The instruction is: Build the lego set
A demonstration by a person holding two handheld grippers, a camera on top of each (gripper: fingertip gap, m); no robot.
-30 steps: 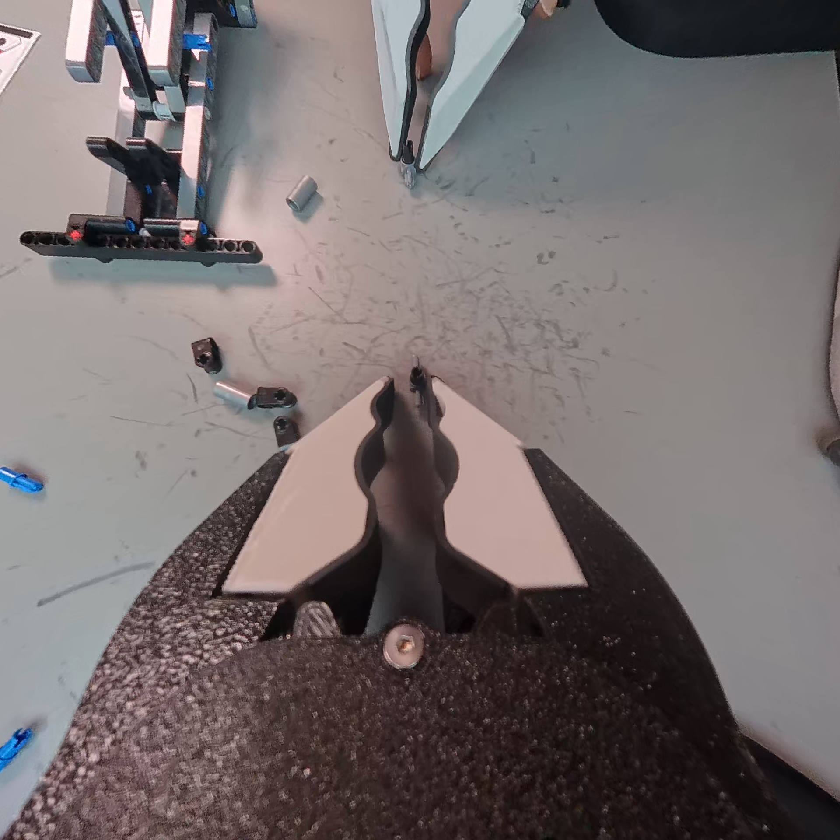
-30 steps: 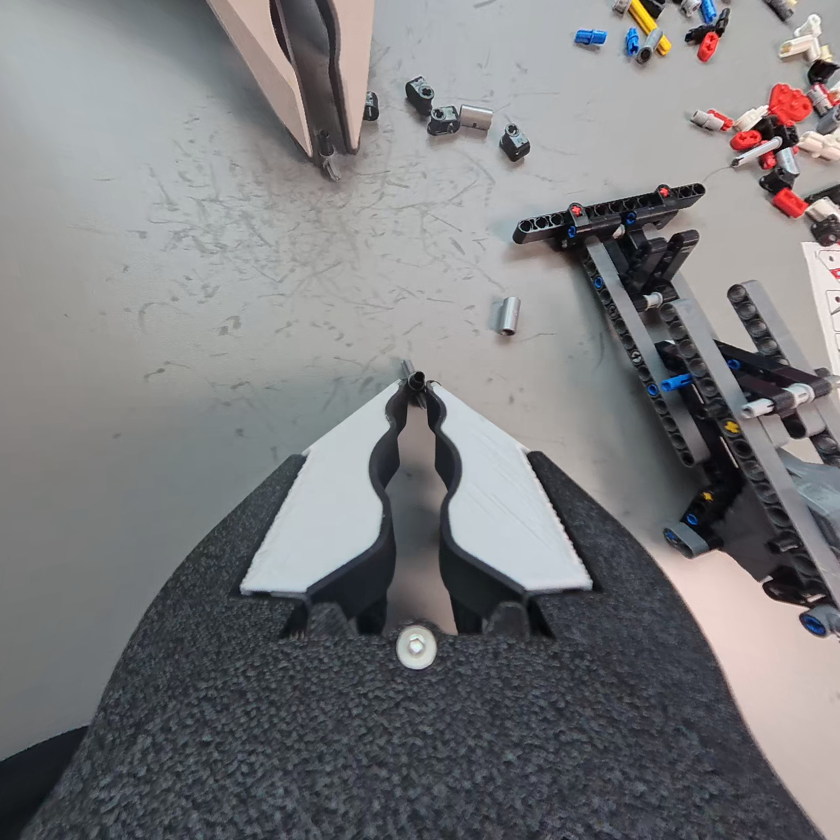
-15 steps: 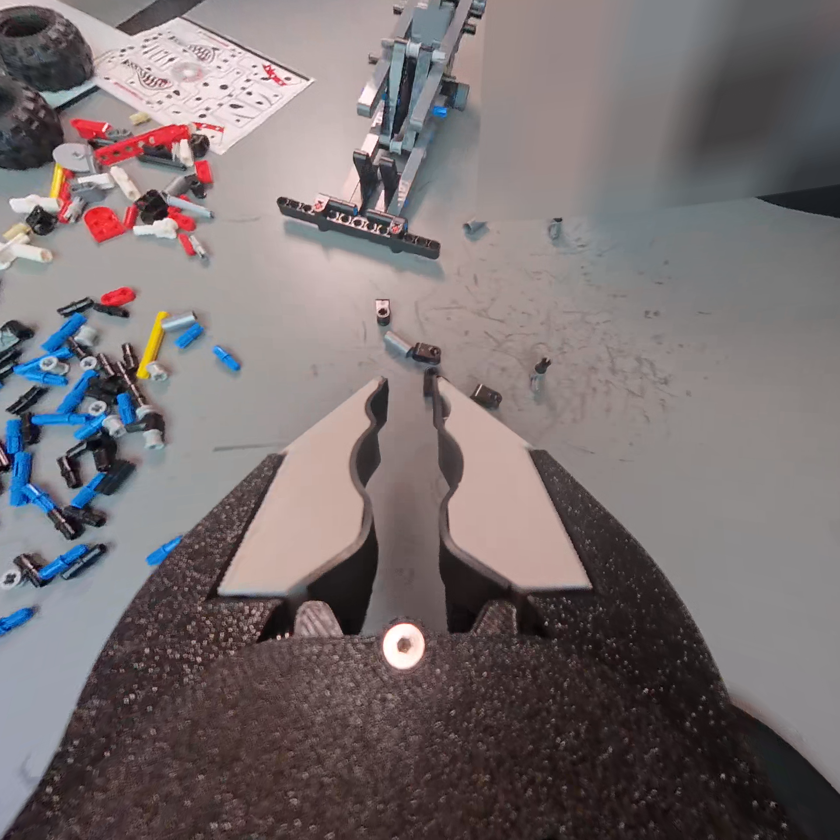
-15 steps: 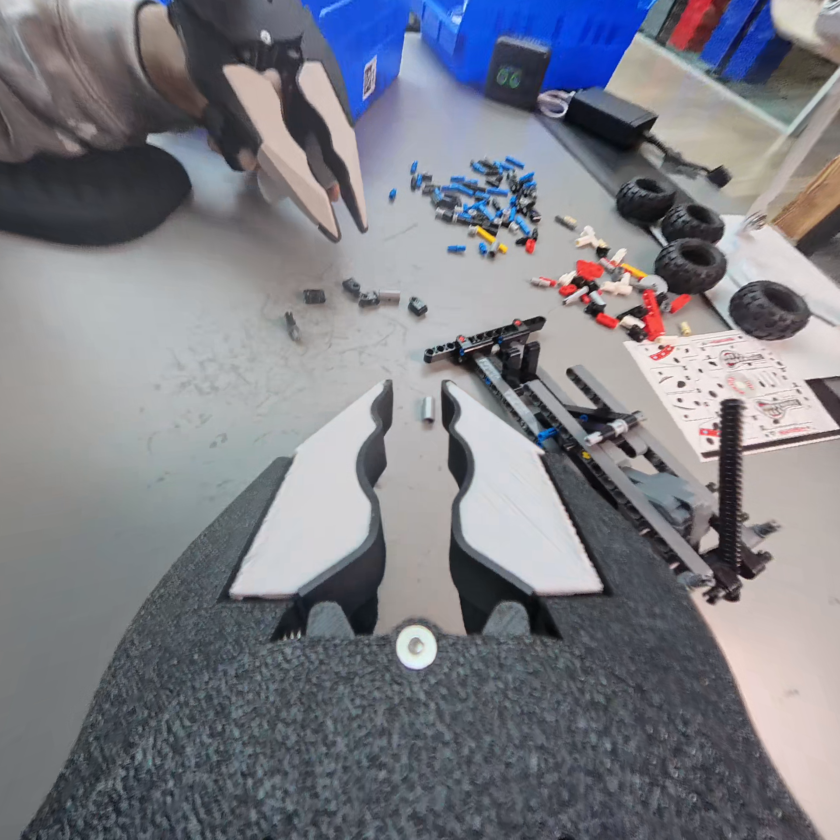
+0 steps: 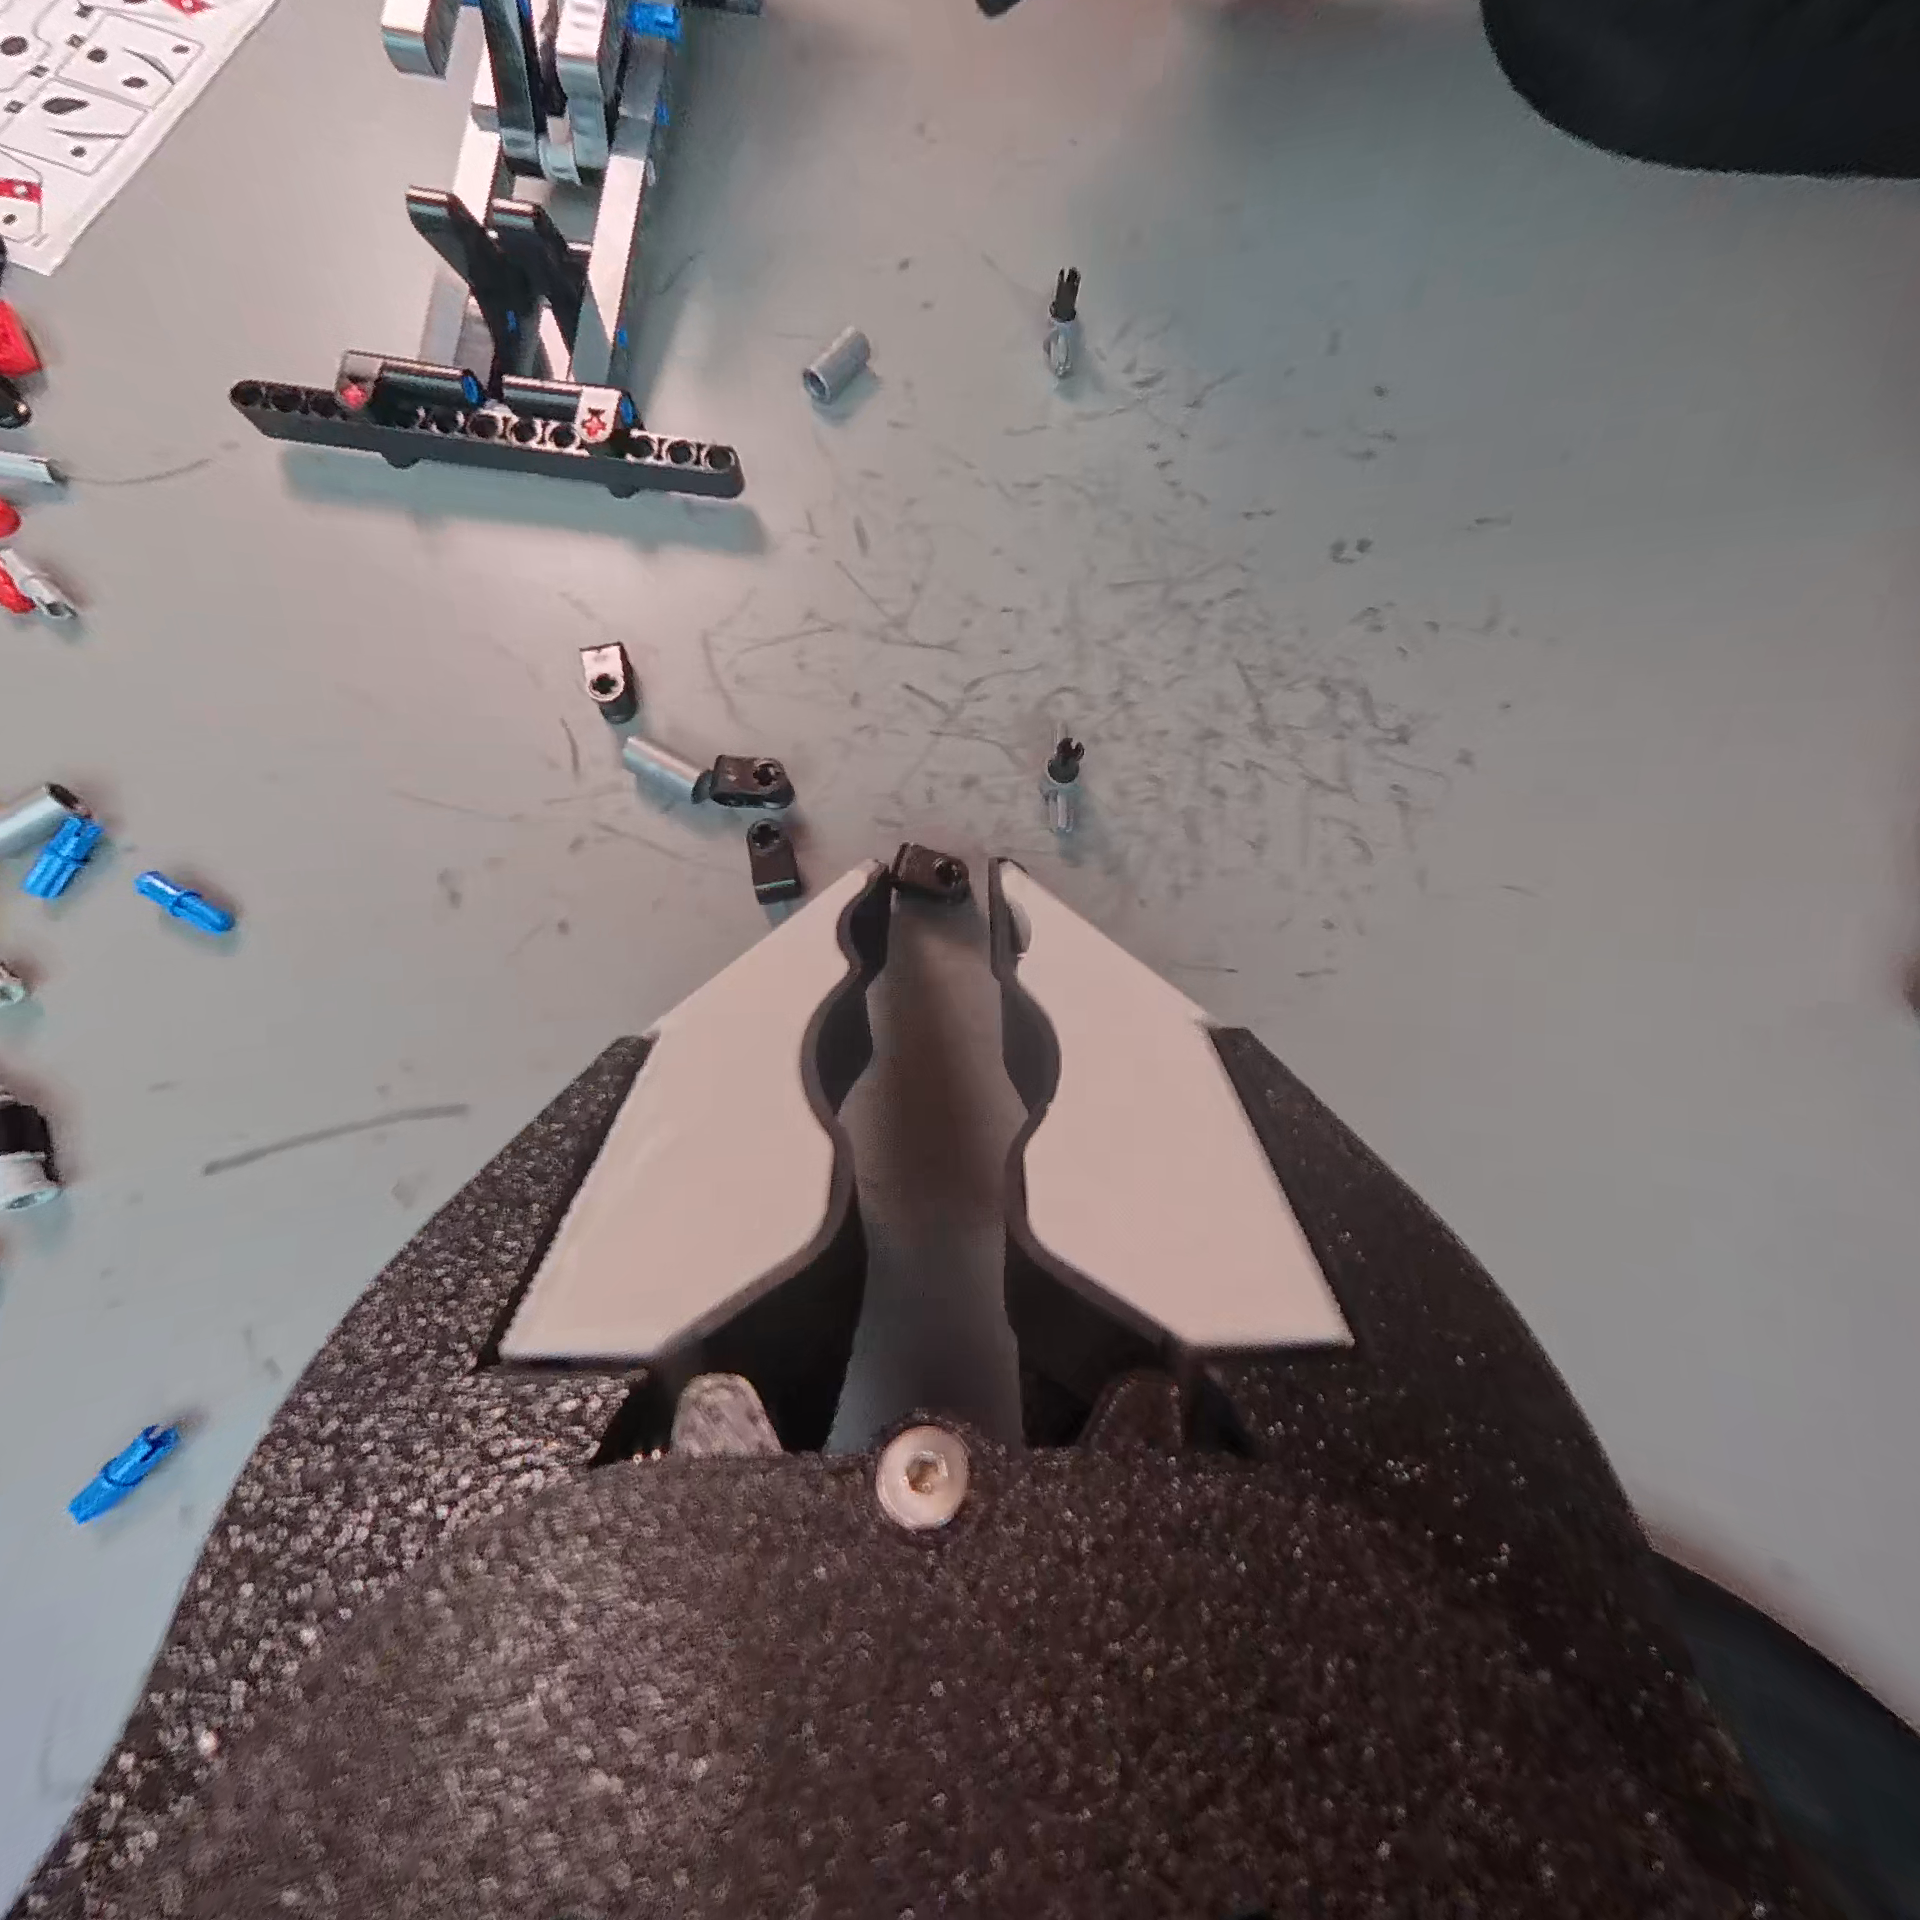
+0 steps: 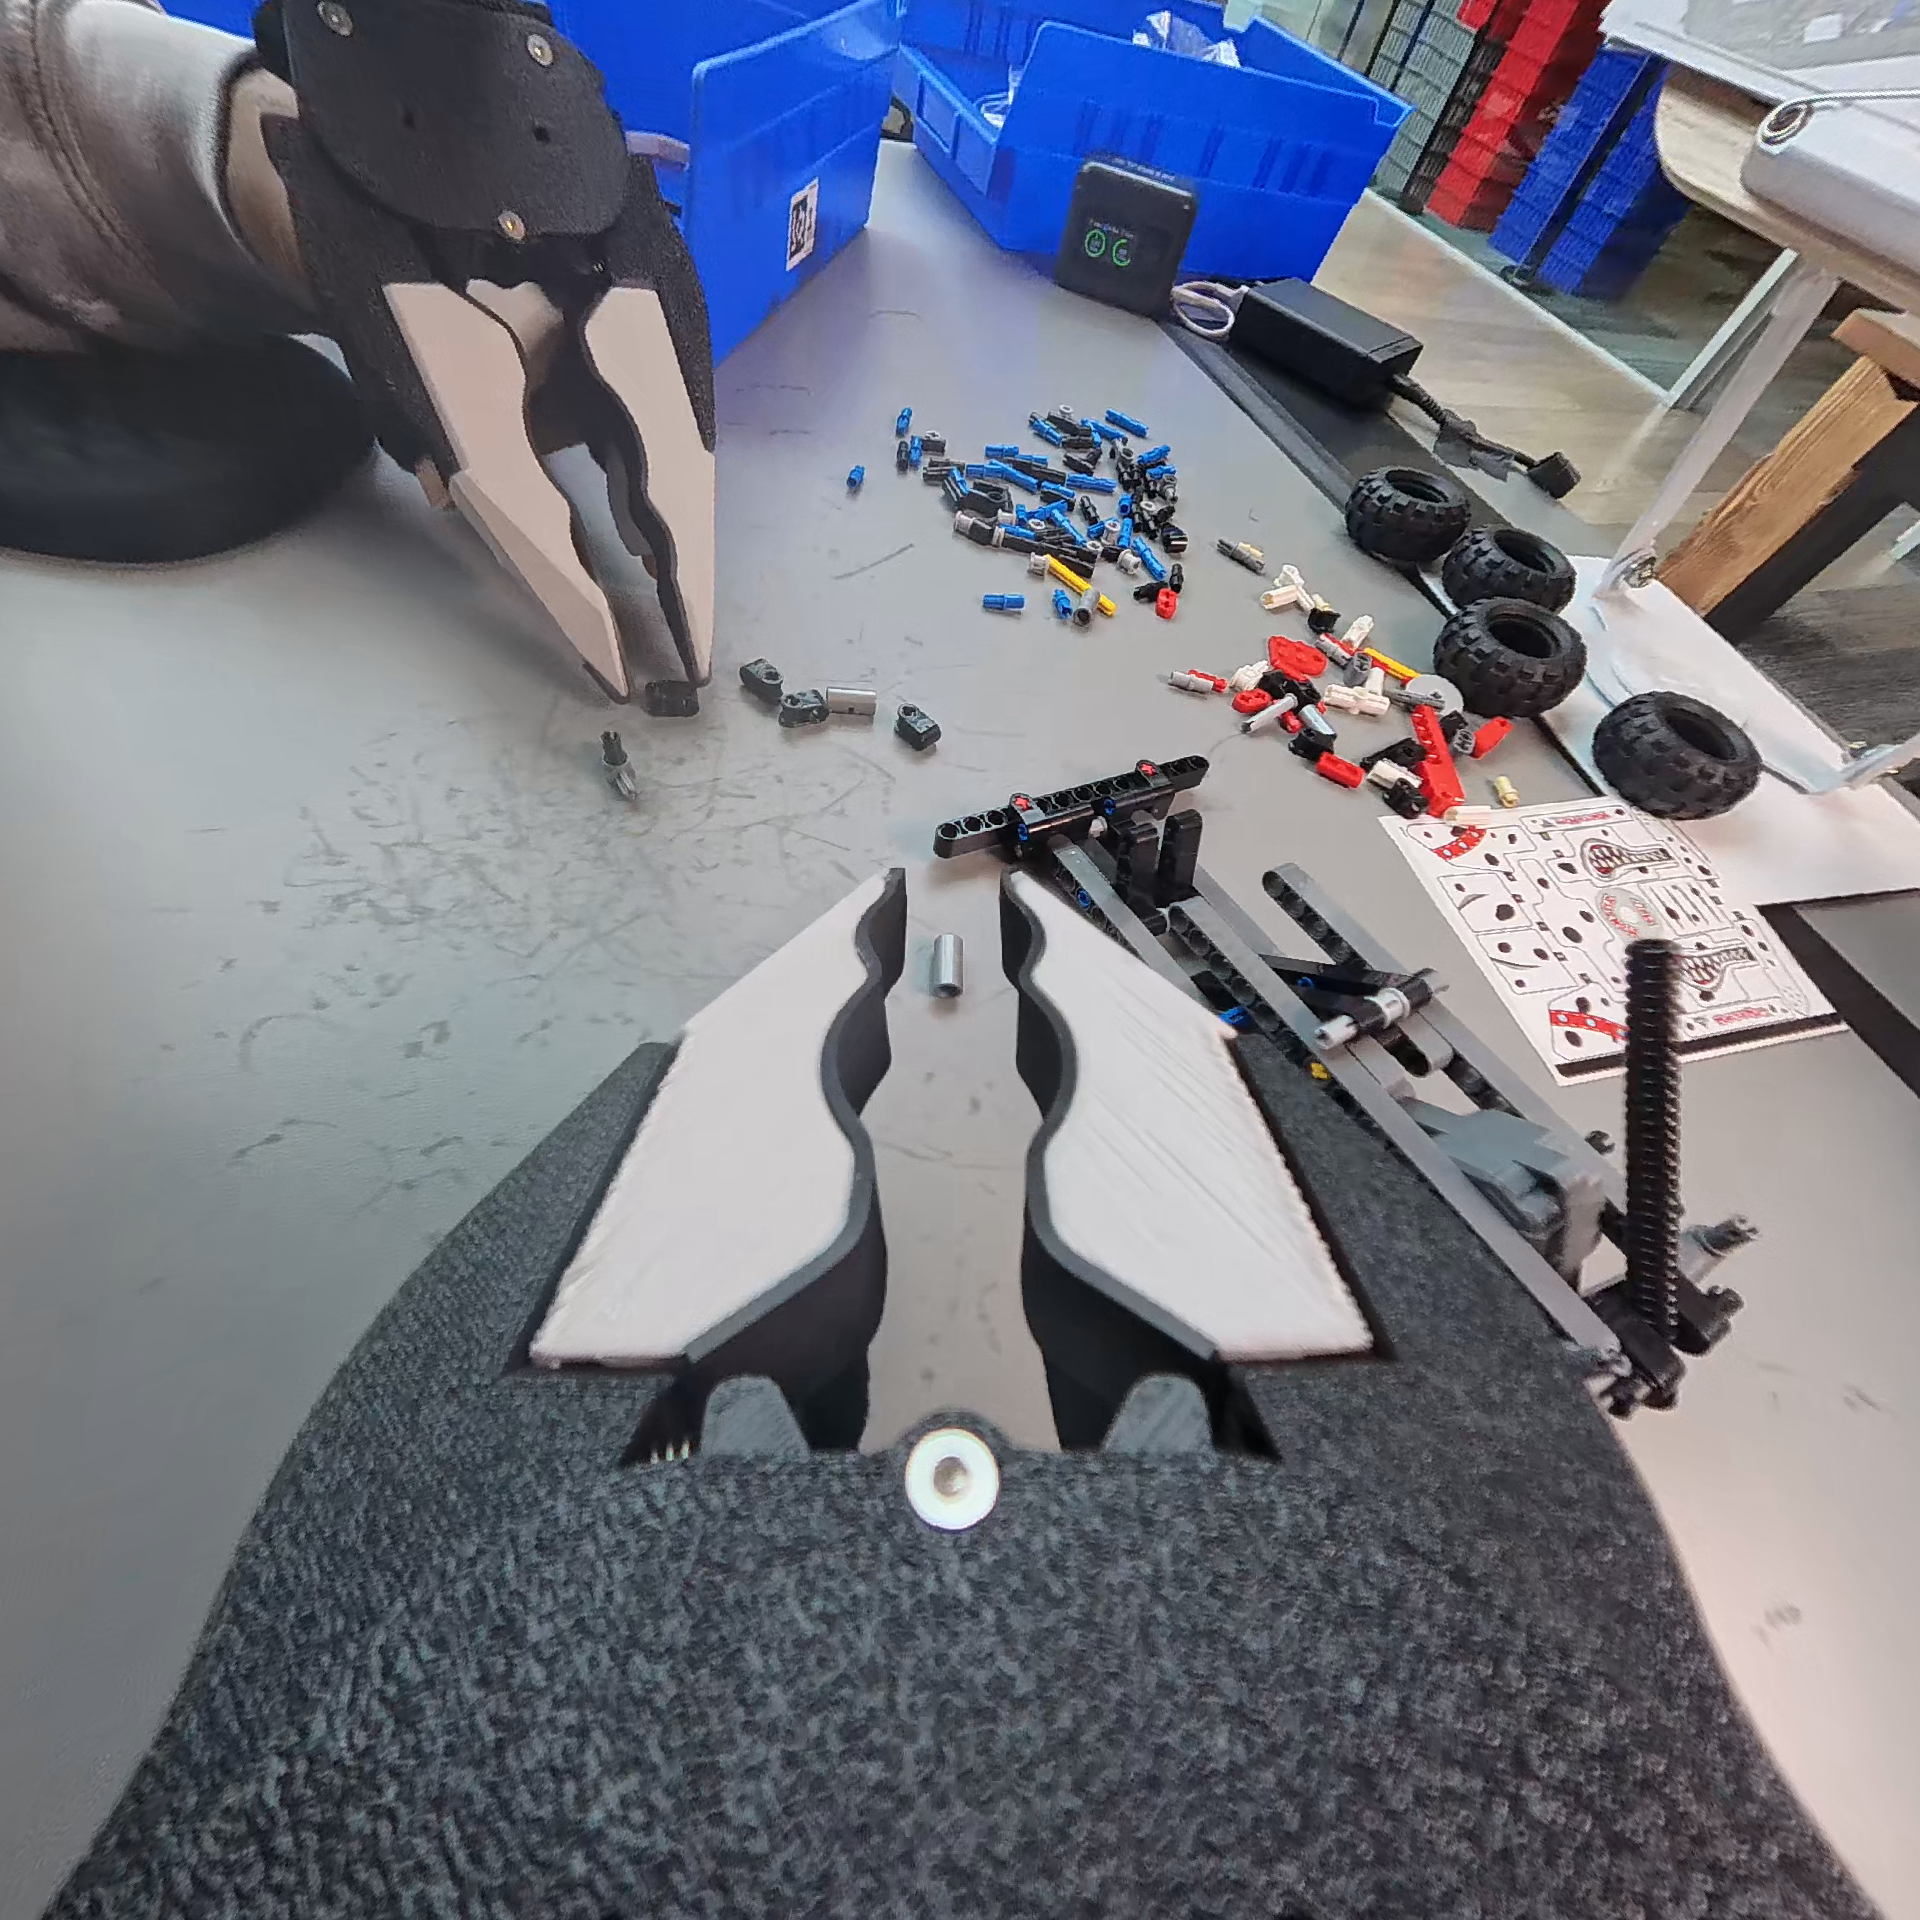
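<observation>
Left wrist view: my left gripper [image 5: 940, 883] is low over the grey bench [image 5: 1455, 727], its fingers parted around a small black connector [image 5: 932, 871], which sits between the tips, not yet squeezed as far as I can tell. A second ago these fingers pinched a thin pin piece; that pin piece [image 5: 1060, 784] now lies free just to the right of the tips. A second pin piece [image 5: 1062, 317] lies farther off, near a grey sleeve [image 5: 836, 362]. The half-built chassis [image 5: 499, 416] rests at upper left.

Right wrist view: my right gripper [image 6: 951, 894] is raised, its fingers apart and empty; a second ago they were closed on a pin piece. The grey sleeve [image 6: 945, 964] shows on the bench between them. The chassis [image 6: 1299, 987] lies just to the right, the loose parts pile [image 6: 1060, 499] and four tyres [image 6: 1507, 655] beyond. I judge both pin sub-parts done and the connector next.
</observation>
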